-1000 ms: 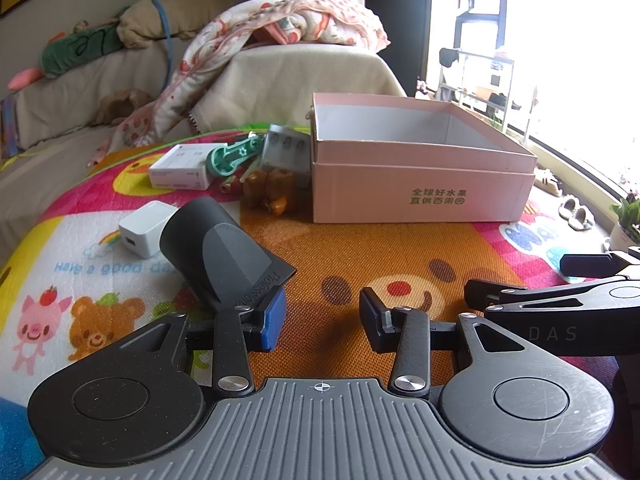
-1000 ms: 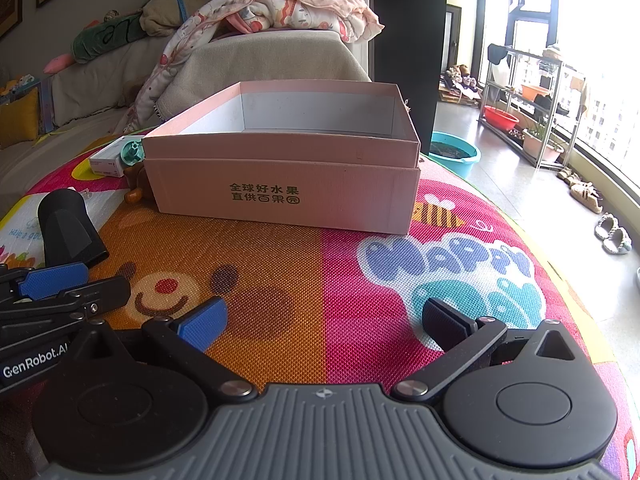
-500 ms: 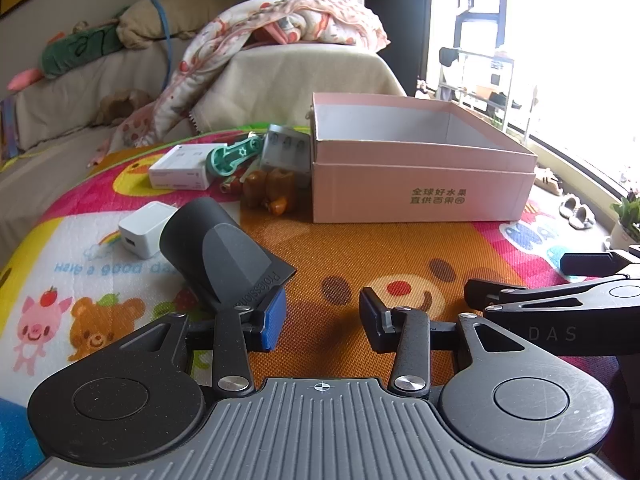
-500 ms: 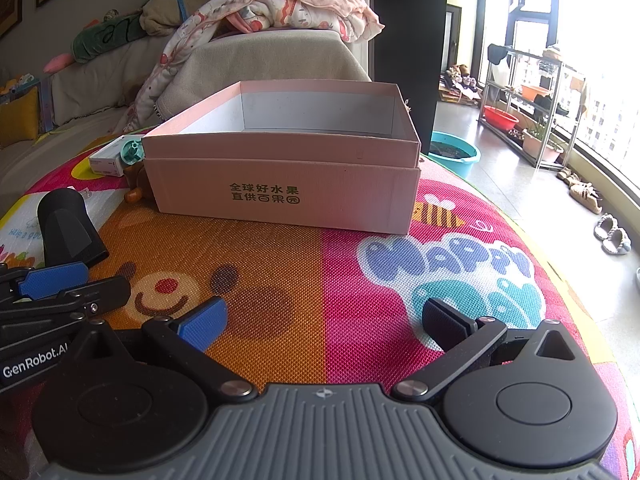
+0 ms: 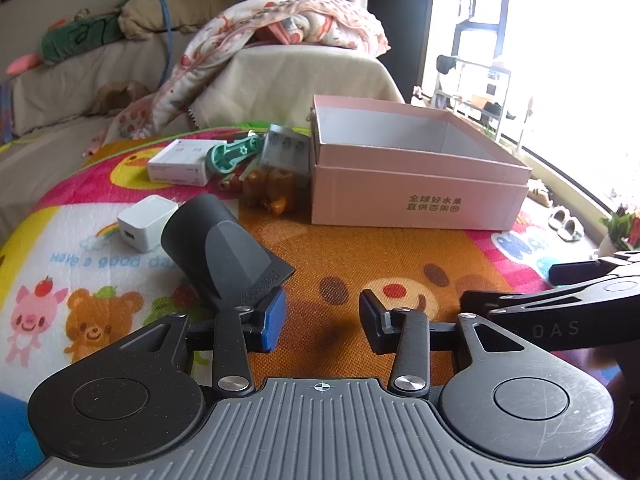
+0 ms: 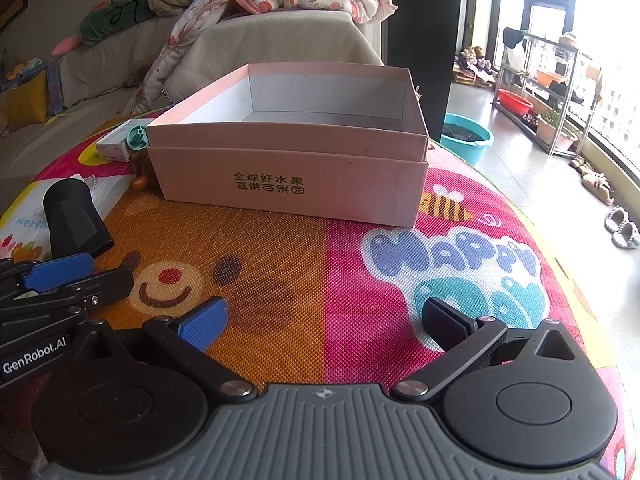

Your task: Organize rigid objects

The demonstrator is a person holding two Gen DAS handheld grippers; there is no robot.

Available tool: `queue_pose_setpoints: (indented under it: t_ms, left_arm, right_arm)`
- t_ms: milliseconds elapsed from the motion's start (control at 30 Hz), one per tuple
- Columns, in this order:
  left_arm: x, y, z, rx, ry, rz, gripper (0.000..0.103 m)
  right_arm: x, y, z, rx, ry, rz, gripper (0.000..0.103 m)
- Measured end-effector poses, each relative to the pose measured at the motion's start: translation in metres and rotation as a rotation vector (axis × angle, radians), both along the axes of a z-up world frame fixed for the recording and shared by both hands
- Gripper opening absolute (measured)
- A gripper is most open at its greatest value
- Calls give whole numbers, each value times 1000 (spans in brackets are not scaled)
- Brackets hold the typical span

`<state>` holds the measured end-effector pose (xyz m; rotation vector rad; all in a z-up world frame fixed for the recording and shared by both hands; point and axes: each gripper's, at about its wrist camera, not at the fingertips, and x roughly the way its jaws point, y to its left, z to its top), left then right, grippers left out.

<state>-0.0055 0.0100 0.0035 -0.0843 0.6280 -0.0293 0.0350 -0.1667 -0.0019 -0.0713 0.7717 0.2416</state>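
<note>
An open, empty pink cardboard box (image 5: 416,196) (image 6: 288,184) stands on a colourful play mat. Left of it lie a black hair-dryer nozzle (image 5: 216,248) (image 6: 72,220), a white charger cube (image 5: 146,222), a white flat box (image 5: 180,162), a teal tool (image 5: 232,154), a grey battery case (image 5: 286,148) and brown toy figures (image 5: 270,190). My left gripper (image 5: 320,320) is open and empty, its left finger just in front of the nozzle. My right gripper (image 6: 324,320) is open wide and empty, in front of the box.
A sofa with blankets and pillows (image 5: 280,40) stands behind the mat. The mat's edge curves down at the right, with floor, slippers (image 6: 620,228), a teal basin (image 6: 466,136) and a shelf rack (image 6: 548,92) beyond. The other gripper shows at each view's side.
</note>
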Motion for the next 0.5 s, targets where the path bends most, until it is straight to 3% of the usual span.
queue_pose_setpoints:
  t_ms: [133, 300, 400, 500]
  left_arm:
    - [-16, 15, 12, -53, -16, 27, 45]
    - [-14, 56, 25, -221, -9, 196, 44]
    - [5, 65, 27, -203, -16, 241, 44]
    - [28, 65, 24, -202, 1, 227, 44]
  right_arm:
    - [1, 0, 1, -5, 7, 9, 103]
    - [-1, 1, 0, -6, -4, 6, 103]
    - [-2, 1, -1, -4, -9, 3, 103]
    - [-3, 1, 0, -2, -10, 1, 103]
